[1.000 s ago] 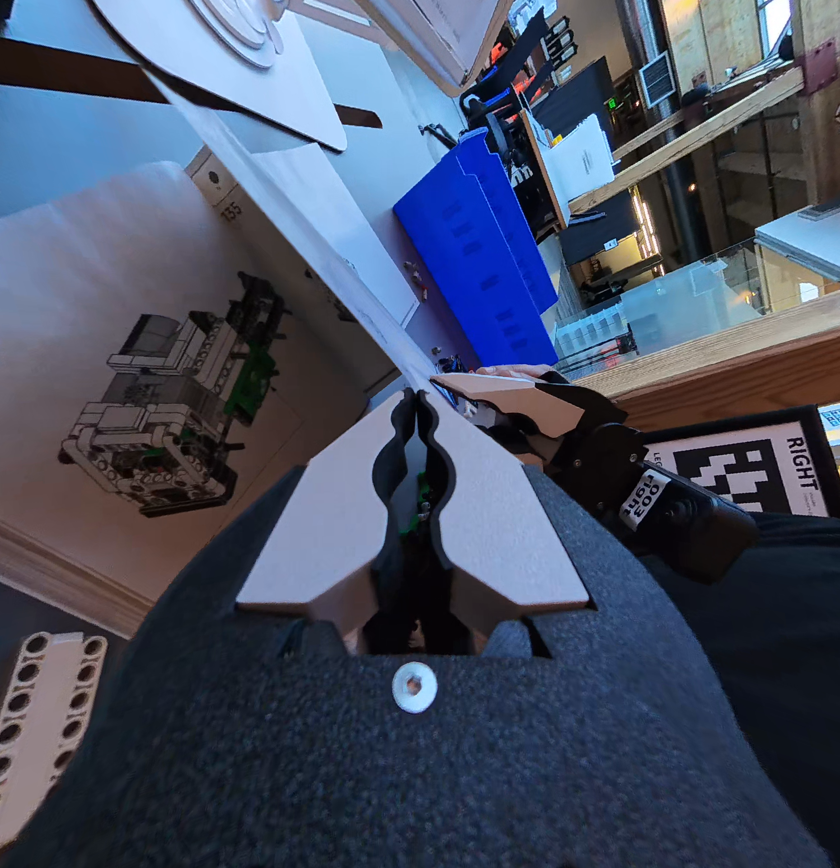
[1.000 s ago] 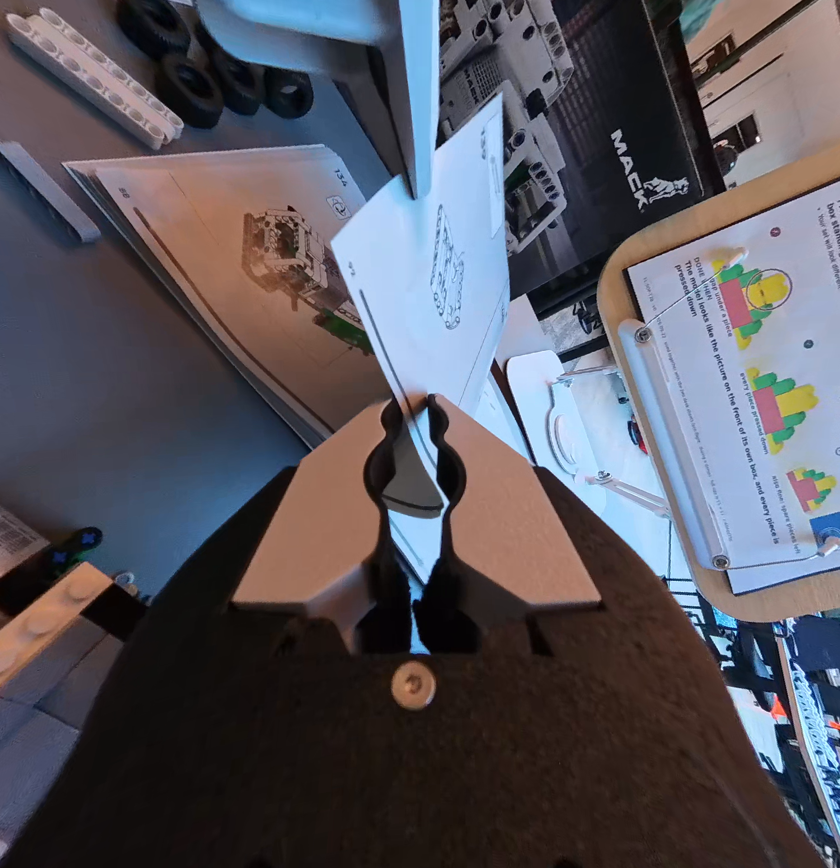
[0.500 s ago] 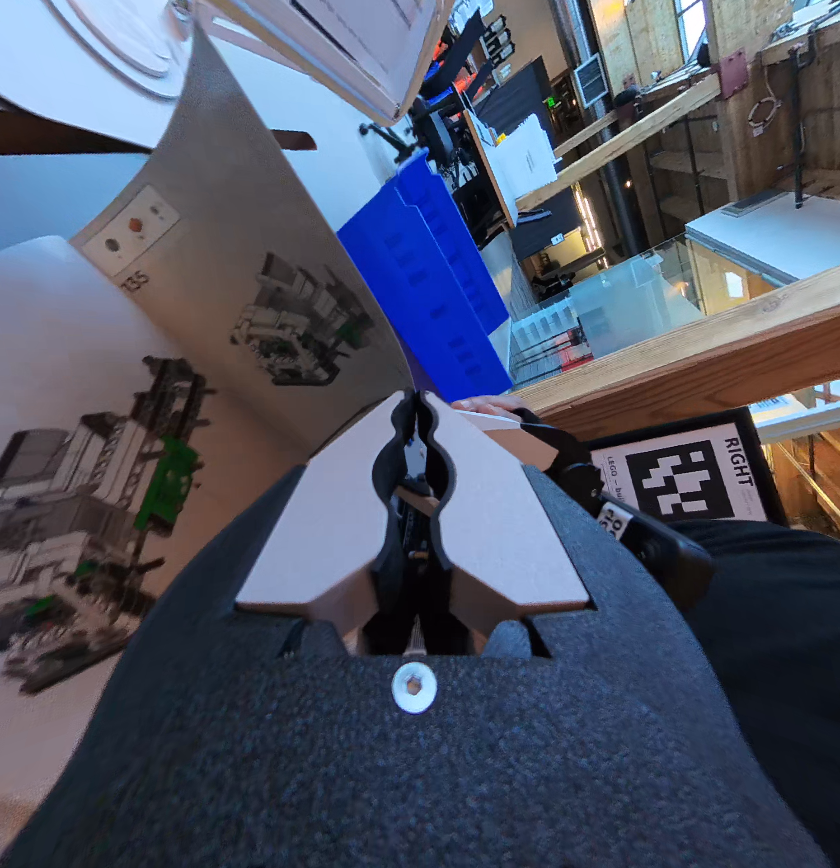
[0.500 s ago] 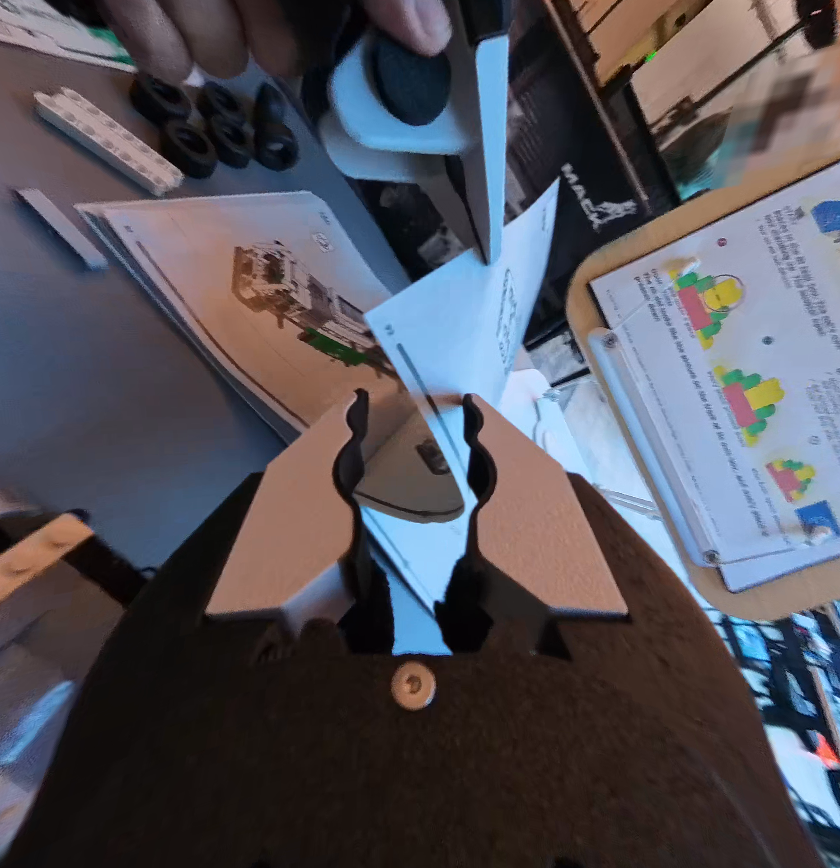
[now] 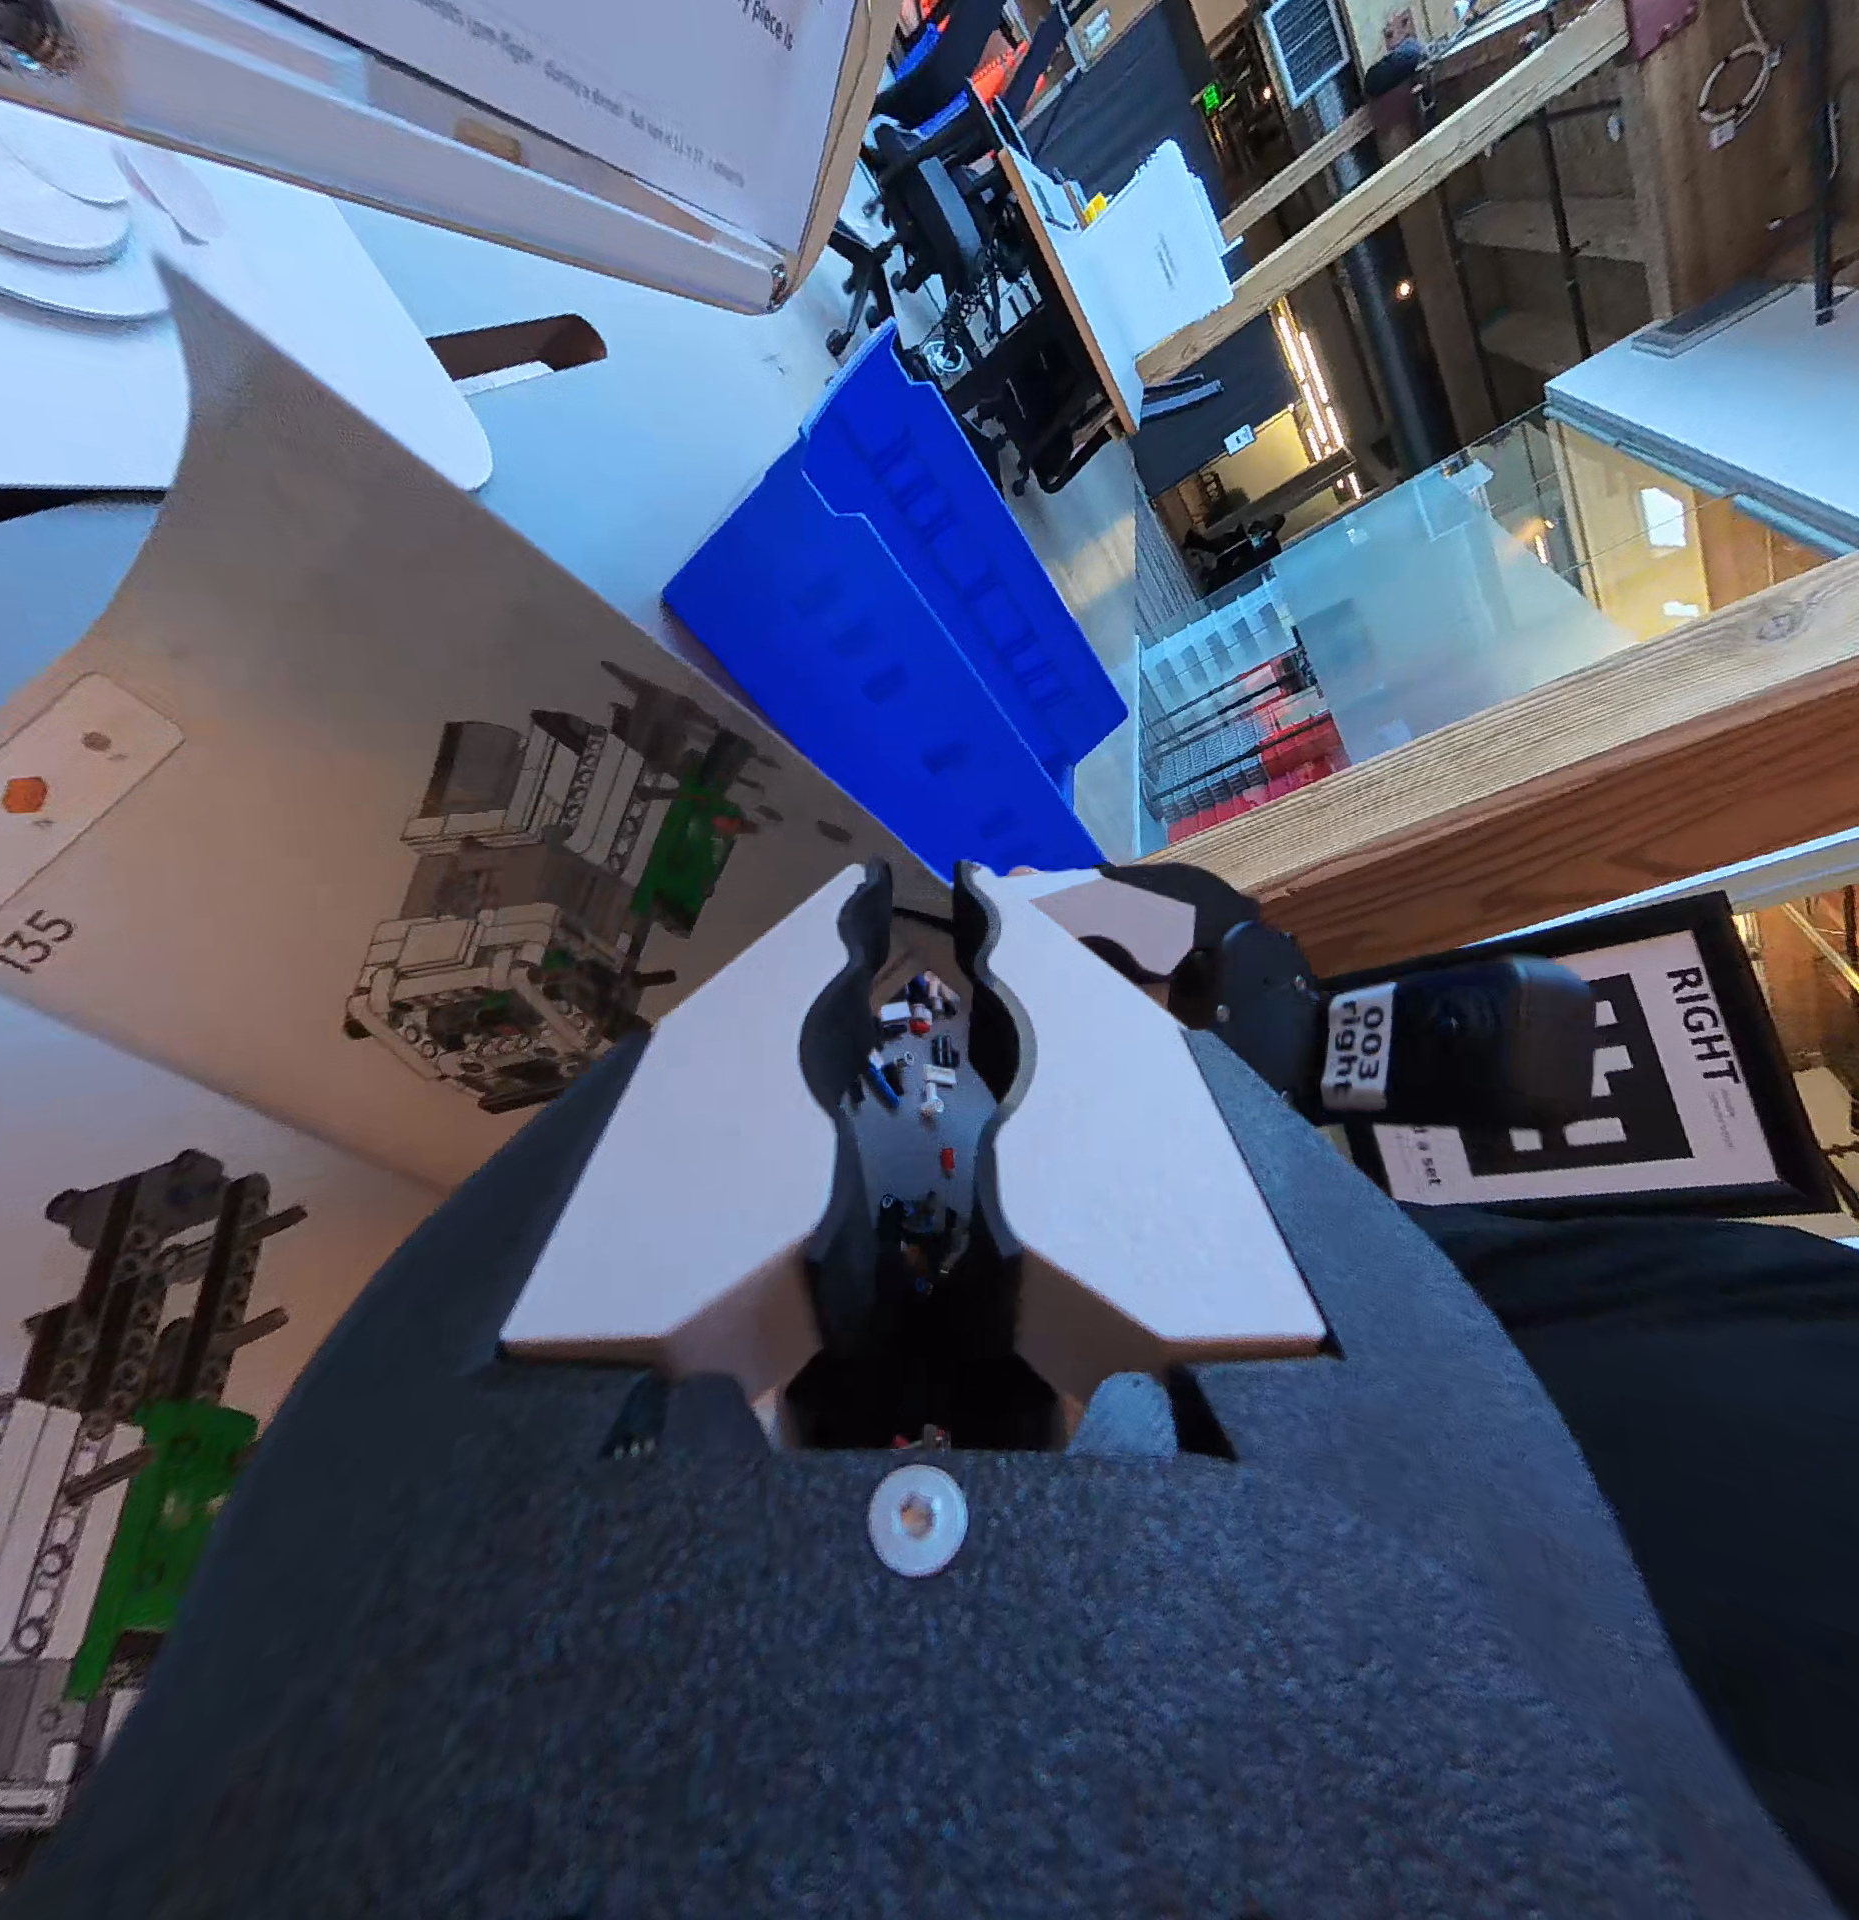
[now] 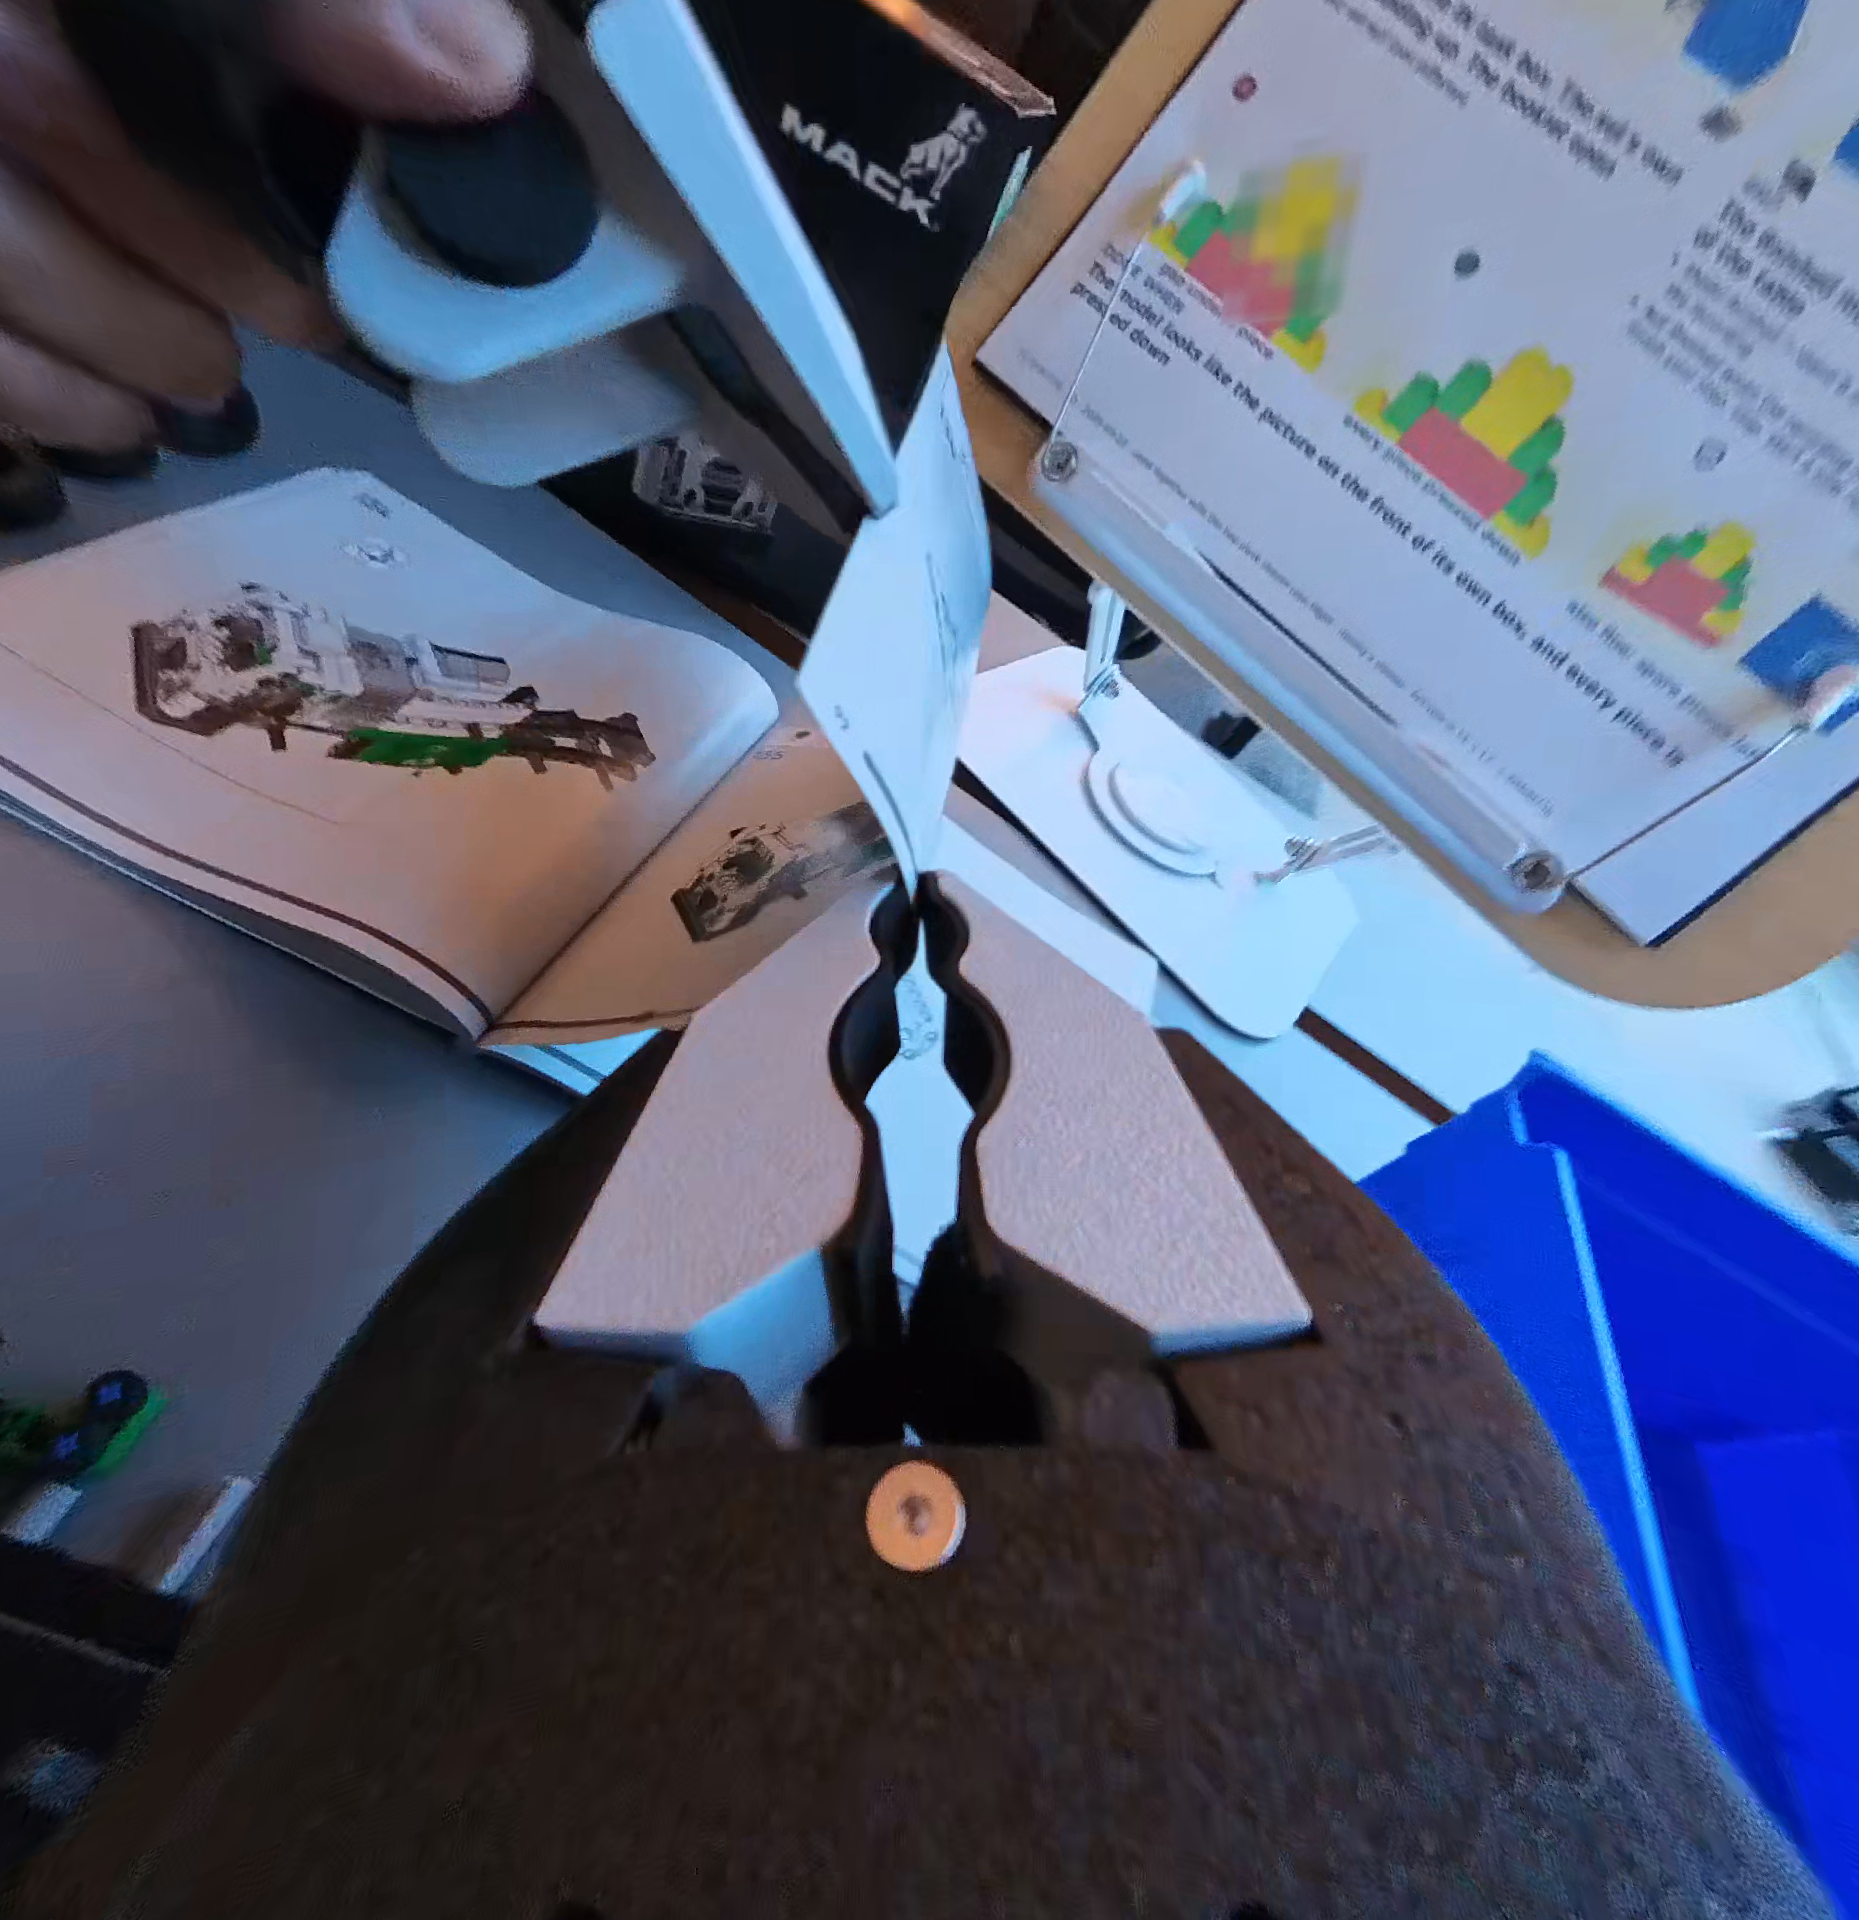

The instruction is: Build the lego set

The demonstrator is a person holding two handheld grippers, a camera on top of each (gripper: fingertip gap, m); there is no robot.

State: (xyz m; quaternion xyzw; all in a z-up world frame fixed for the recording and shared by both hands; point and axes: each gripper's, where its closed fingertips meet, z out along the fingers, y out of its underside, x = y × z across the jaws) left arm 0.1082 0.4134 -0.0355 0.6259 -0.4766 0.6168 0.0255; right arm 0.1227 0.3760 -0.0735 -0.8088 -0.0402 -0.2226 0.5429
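The open instruction booklet (image 6: 333,727) lies on the grey table and shows drawings of a white and green truck. My right gripper (image 6: 920,899) is shut on the lower edge of one white page (image 6: 904,644), lifted upright from the booklet. The page's top rests at the tip of the left gripper's finger (image 6: 759,301), held by a hand. In the left wrist view the same curved page (image 5: 385,727) sits left of my left gripper (image 5: 917,883), whose jaws stand a little apart with nothing between them. The right gripper (image 5: 1112,925) is just to its right.
A wooden clipboard stand (image 6: 1424,468) on a white base (image 6: 1164,831) rises behind the booklet. A black set box (image 6: 883,208) stands at the back. A blue bin (image 6: 1683,1351) sits right, also in the left wrist view (image 5: 904,707). Small loose parts (image 5: 925,1070) lie on the table. My right fingertips sit around 6 cm from my left ones.
My right gripper opened half a second ago and has shut again lower on the page. My left gripper's jaws have parted slightly. The page has swung further over the booklet.
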